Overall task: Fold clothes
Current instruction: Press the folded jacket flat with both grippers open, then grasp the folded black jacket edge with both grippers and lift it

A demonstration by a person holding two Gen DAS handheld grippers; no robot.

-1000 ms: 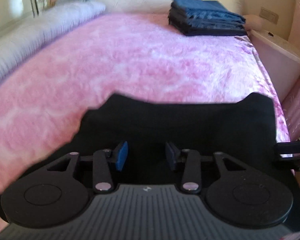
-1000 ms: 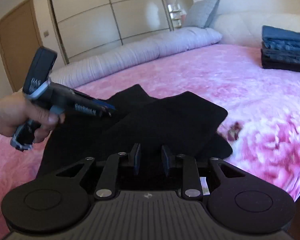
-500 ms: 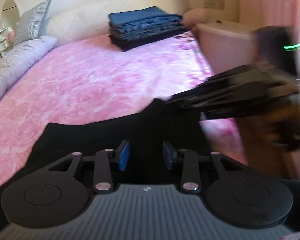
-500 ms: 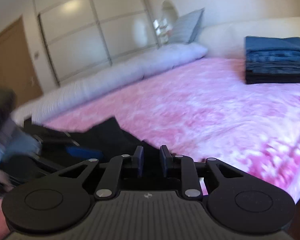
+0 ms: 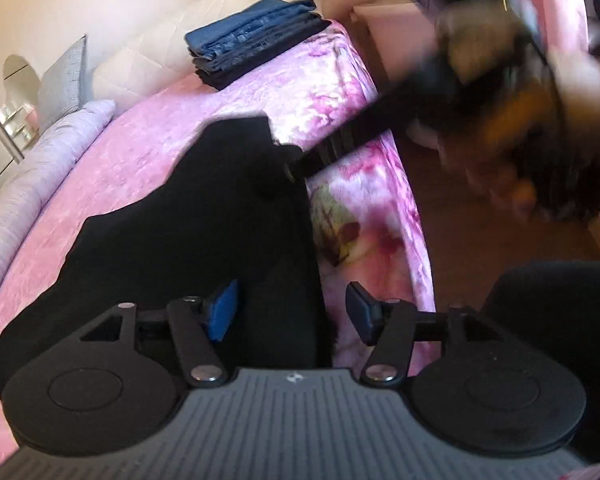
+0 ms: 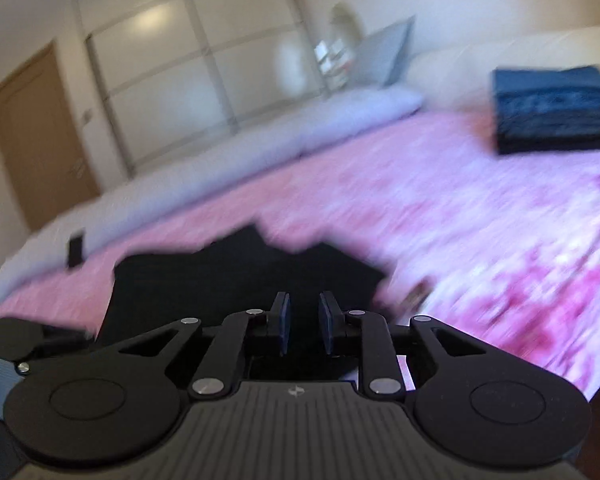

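Black garment [image 5: 188, 248] lies on pink bedspread [image 5: 140, 148]; left claw [image 5: 290, 312] opening, empty; right claw [image 6: 303, 322] narrowly parted, grip unclear.

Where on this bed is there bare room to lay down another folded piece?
The pink bedspread is bare between the black garment and the stack of folded clothes, bordered on one side by the long grey bolster. The near edge by the garment is crowded with both grippers.

You face a bed [image 6: 440, 200] under a pink floral cover, its cream headboard [image 6: 460, 64] against a cream wall. A pale wardrobe [image 6: 188, 80] and wooden door [image 6: 32, 128] stand left; brown floor [image 5: 480, 240] lies beside.
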